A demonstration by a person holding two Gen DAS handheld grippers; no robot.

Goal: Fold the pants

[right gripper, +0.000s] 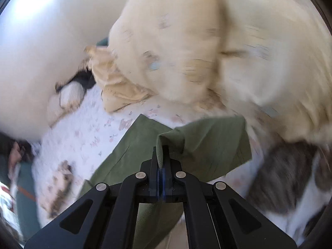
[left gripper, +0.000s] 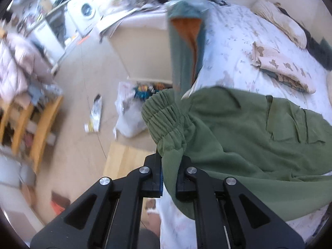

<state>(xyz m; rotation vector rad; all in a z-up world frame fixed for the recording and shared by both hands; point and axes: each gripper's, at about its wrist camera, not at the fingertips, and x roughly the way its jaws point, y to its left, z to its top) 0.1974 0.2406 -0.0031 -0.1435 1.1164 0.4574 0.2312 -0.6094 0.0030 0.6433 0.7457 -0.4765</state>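
Step in hand, judged: pants lifted at both ends for spreading or the first fold; no fold is seen completed yet.

One pair of olive-green cotton pants with a ribbed elastic waistband (left gripper: 238, 137) is held over the white floral-print bed sheet (left gripper: 232, 47). In the left wrist view the bulk is draped from centre toward 3 o'clock, partly resting on the sheet, with the waistband bunched at centre.

Left black two-finger gripper (left gripper: 169, 171): fingers are clamped on green fabric just below the waistband, cloth filling the gap between them. Right black two-finger gripper (right gripper: 161, 161): fingers are pressed together on a thin hem edge of the pants (right gripper: 207, 143), the leg end fanning out toward 12–2 o'clock over the sheet (right gripper: 83, 128).

Next move, judged: both ends should be pulled apart to take out slack, then laid flat on free sheet area before one end is brought over the other. Both grips need to be kept tight; the right hold is only on a narrow hem and could slip.

Counts:
- pants: 1
- grippers: 2, both holding cloth
- folded beige patterned cloth pile on the bed (left gripper: 284, 66): 1, at 2 o'clock in the left view
- large cream pillow or duvet (right gripper: 217, 41): 1, at 12 o'clock in the right view, blurred
- hanging teal garment with orange lining (left gripper: 184, 41): 1, at 12 o'clock
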